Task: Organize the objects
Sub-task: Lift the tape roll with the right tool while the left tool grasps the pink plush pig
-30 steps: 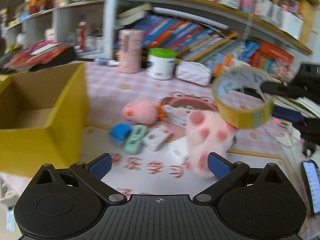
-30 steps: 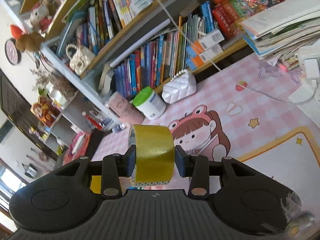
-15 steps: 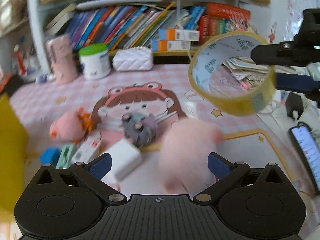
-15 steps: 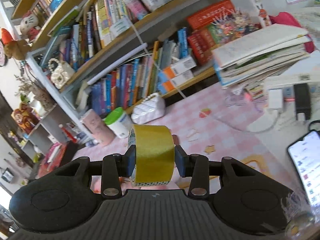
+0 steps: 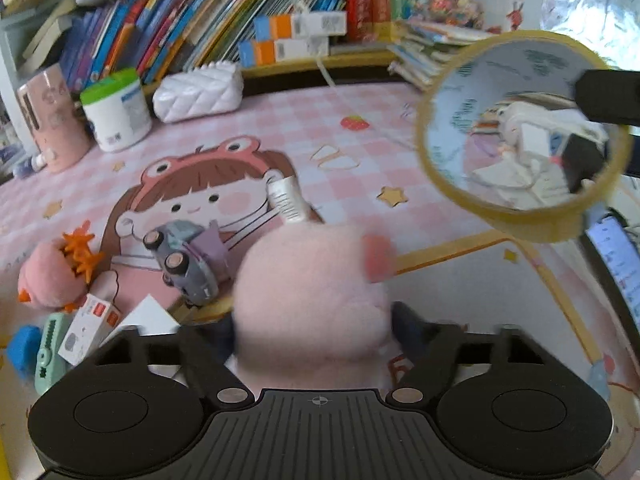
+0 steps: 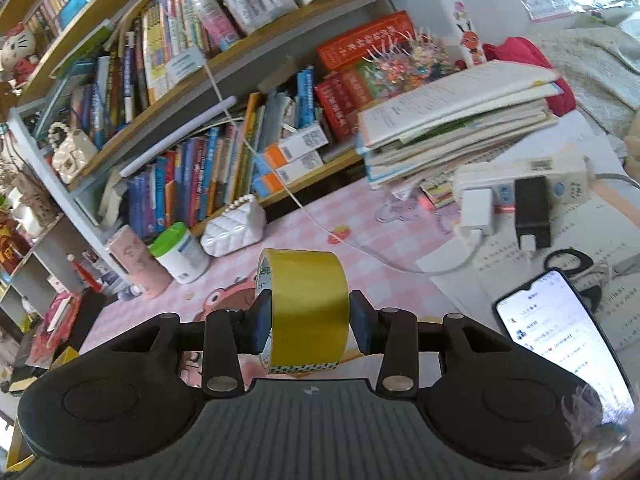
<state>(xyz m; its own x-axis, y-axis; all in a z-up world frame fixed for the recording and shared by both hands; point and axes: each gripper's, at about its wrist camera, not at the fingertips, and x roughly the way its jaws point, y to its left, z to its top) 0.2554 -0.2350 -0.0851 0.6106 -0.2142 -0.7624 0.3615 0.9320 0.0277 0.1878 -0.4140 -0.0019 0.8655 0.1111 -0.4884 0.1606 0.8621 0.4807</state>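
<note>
My right gripper [image 6: 307,315] is shut on a roll of yellow tape [image 6: 306,308] and holds it above the pink mat; the roll also shows in the left wrist view [image 5: 520,128], up at the right. My left gripper [image 5: 316,328] has a fluffy pink paw plush [image 5: 308,296] between its fingers, which press into its sides; the plush hides the fingertips. On the mat to the left lie a grey toy car [image 5: 184,260], a pink bird plush [image 5: 52,276], a small white box [image 5: 90,328], a green toy [image 5: 50,352] and a blue block [image 5: 22,346].
A pink cup [image 5: 52,120], a green-lidded white tub [image 5: 116,112] and a white quilted pouch [image 5: 200,92] stand before the bookshelf [image 6: 180,92]. A phone [image 6: 556,320], power strip [image 6: 520,188] and stacked books [image 6: 452,128] lie at the right.
My left gripper has moved forward and right and closed around the pink paw plush. The yellow box has left its view. My right gripper, still holding the tape, has swung right.
</note>
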